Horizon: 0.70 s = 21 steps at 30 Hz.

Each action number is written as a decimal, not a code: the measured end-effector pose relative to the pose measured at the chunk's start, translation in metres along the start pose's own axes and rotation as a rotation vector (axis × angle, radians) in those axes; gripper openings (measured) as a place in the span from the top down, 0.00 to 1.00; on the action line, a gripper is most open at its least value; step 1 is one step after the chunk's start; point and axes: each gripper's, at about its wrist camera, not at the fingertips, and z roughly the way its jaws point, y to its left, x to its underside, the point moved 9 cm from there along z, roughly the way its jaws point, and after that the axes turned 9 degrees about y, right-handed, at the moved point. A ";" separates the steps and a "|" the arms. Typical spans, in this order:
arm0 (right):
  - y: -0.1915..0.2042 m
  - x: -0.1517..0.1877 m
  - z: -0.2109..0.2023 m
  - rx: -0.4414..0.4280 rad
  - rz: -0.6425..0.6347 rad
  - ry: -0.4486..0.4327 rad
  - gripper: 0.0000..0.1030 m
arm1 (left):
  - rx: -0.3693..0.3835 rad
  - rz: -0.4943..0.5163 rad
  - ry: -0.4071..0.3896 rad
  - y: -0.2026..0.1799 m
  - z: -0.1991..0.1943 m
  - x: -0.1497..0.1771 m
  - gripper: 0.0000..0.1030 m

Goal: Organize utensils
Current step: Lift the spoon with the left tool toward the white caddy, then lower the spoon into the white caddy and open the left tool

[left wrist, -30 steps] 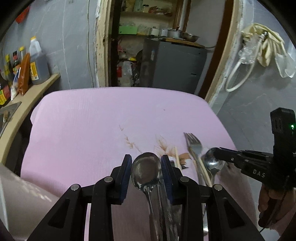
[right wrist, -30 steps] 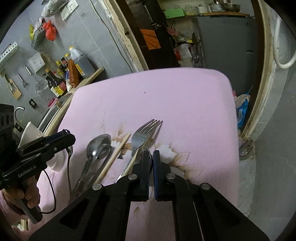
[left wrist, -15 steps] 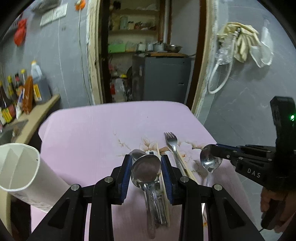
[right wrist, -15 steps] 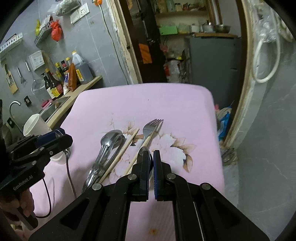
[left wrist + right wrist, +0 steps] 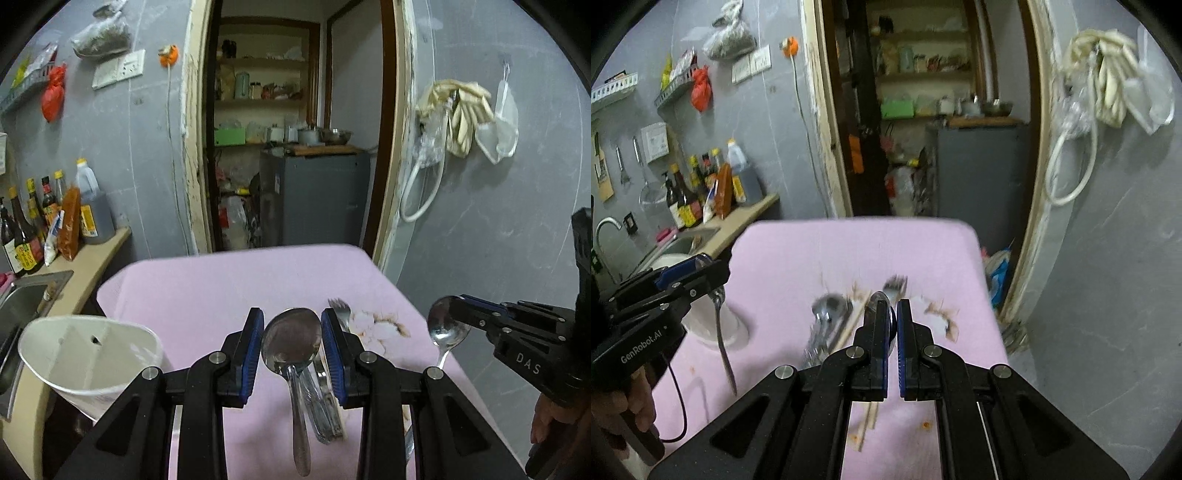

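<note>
My left gripper [image 5: 291, 332] is shut on the bowl of a large steel spoon [image 5: 291, 347], whose handle hangs down toward the camera. It hangs above the pink tablecloth [image 5: 207, 291], just right of a white paper cup [image 5: 85, 354]. My right gripper [image 5: 891, 314] is shut on a smaller spoon [image 5: 881, 299], held edge-on. In the left wrist view that small spoon [image 5: 447, 328] hangs from the right gripper [image 5: 458, 306] over the table's right side. Other spoons [image 5: 827, 310], chopsticks [image 5: 849, 328] and a fork [image 5: 895, 284] lie on the cloth.
A counter with a sink [image 5: 22, 299] and sauce bottles [image 5: 66, 221] runs along the left. An open doorway with a grey cabinet [image 5: 314, 195] lies beyond the table's far edge. A grey wall [image 5: 480, 240] stands close on the right. A hand [image 5: 620, 402] grips the left tool.
Both grippers have risen off the cloth, each carrying its spoon. The left one has moved back toward the white cup, which has come into view. The loose utensils have not moved.
</note>
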 end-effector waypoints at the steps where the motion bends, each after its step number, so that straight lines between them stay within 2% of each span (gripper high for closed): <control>1: 0.004 -0.006 -0.004 0.006 -0.002 -0.016 0.96 | 0.005 -0.006 -0.013 0.004 -0.006 -0.004 0.71; 6: 0.037 -0.048 -0.039 0.027 -0.036 -0.142 0.96 | 0.029 -0.056 -0.066 0.037 -0.037 -0.028 0.71; 10: 0.083 -0.087 -0.059 0.013 -0.079 -0.241 0.96 | 0.018 -0.096 -0.113 0.076 -0.066 -0.050 0.71; 16: 0.152 -0.126 -0.066 0.008 -0.157 -0.324 0.96 | -0.040 -0.157 -0.183 0.150 -0.102 -0.079 0.71; 21: 0.208 -0.140 -0.051 0.066 -0.250 -0.366 0.96 | -0.131 -0.195 -0.223 0.216 -0.110 -0.085 0.71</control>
